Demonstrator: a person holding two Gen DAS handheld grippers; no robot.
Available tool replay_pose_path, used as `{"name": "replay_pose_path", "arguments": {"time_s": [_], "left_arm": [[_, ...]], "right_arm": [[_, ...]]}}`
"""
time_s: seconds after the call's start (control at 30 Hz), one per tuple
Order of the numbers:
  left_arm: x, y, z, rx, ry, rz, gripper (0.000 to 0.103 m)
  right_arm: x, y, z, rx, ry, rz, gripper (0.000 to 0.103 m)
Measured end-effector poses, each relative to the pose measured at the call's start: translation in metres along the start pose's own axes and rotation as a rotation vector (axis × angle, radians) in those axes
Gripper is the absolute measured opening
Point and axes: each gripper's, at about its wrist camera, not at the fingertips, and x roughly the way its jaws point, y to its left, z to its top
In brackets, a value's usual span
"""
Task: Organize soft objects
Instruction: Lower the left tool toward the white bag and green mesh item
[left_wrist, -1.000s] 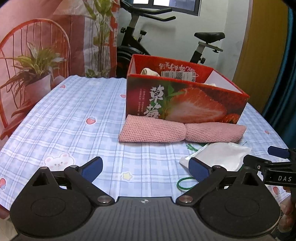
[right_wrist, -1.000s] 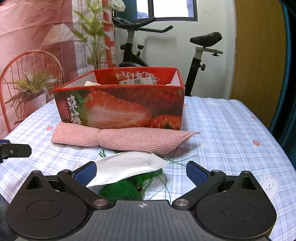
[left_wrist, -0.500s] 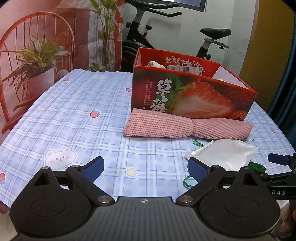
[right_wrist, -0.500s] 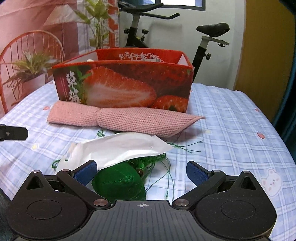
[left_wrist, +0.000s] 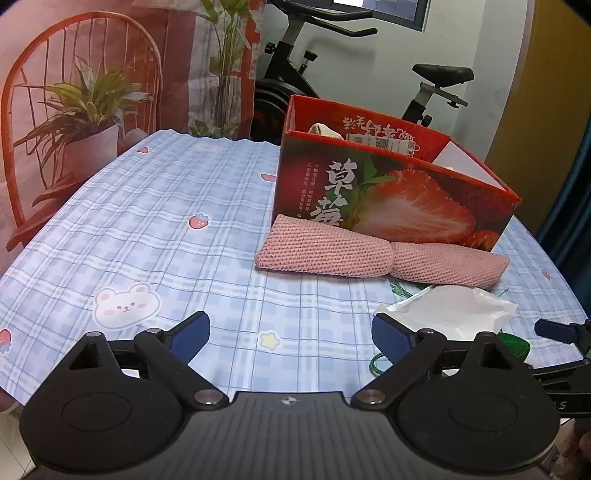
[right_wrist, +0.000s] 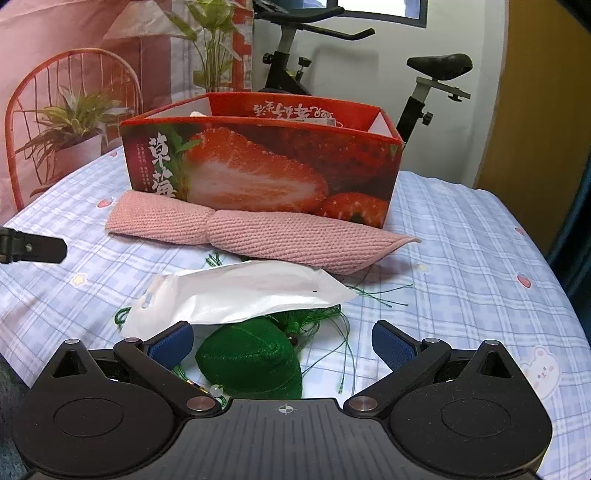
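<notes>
A black exercise bike (right_wrist: 424, 81) and a potted plant (left_wrist: 88, 122) stand behind the checked tablecloth (left_wrist: 166, 229).

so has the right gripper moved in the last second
Yes. The right gripper has lifted and come forward over the green pouch. Judged against the strawberry box, the pouch and white packet now show more fully between its open fingers.

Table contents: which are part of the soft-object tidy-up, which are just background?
Job:
pink knitted cloth
white plastic pouch
green stuffed ornament
strawberry box

Background:
exercise bike
potted plant
red chair
checked tablecloth
</notes>
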Motion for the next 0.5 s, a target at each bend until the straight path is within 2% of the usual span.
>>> {"name": "replay_pose_path", "arguments": {"time_s": [0.23, 0.5], "left_arm": [[-0.004, -0.006, -0.001, 0.016, -0.018, -0.001, 0.096], [-0.002, -0.002, -0.001, 0.017, -0.029, 0.003, 0.095]], "right_arm": [[0.015, 0.005, 0.006, -0.070, 0.020, -0.024, 0.102], [0.029, 0.005, 0.019, -0.078, 0.027, -0.014, 0.098]]}}
